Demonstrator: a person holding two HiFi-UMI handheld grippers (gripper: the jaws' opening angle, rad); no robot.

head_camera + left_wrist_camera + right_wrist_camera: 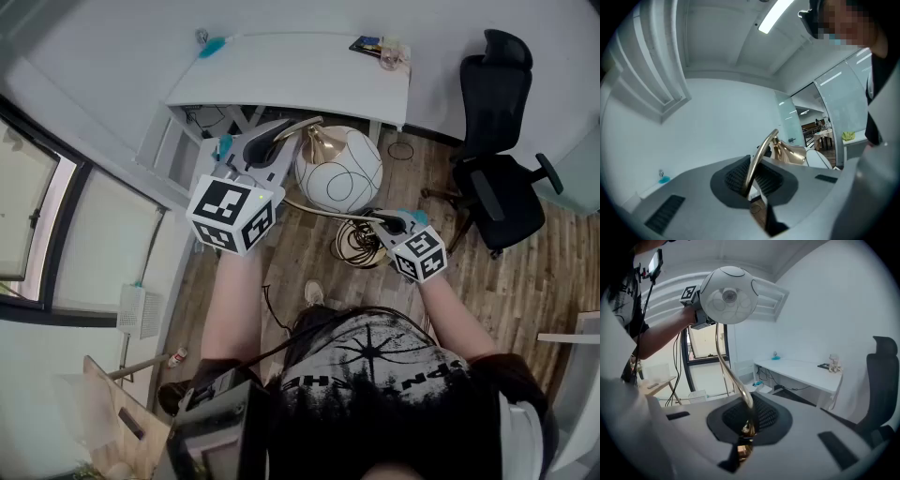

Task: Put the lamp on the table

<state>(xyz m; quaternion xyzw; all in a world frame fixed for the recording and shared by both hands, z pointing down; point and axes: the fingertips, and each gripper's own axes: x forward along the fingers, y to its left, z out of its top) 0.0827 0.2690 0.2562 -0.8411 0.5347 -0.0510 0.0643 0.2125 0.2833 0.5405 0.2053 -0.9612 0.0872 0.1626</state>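
The lamp has a white globe shade (337, 169) with thin black lines and a curved brass stem (736, 385). I hold it in the air in front of the white table (291, 80), above the wooden floor. My left gripper (281, 133) is shut on the upper part of the stem (757, 161), next to the brass cap (790, 152) of the shade. My right gripper (377, 218) is shut on the lower part of the stem, with the globe (729, 295) high above its jaws. The left gripper (752, 182) points up along the stem.
On the table's far edge lie a teal object (214, 45), a dark book (367, 44) and a small glass item (392, 56). A black office chair (497, 159) stands to the right. A window wall runs along the left (56, 234).
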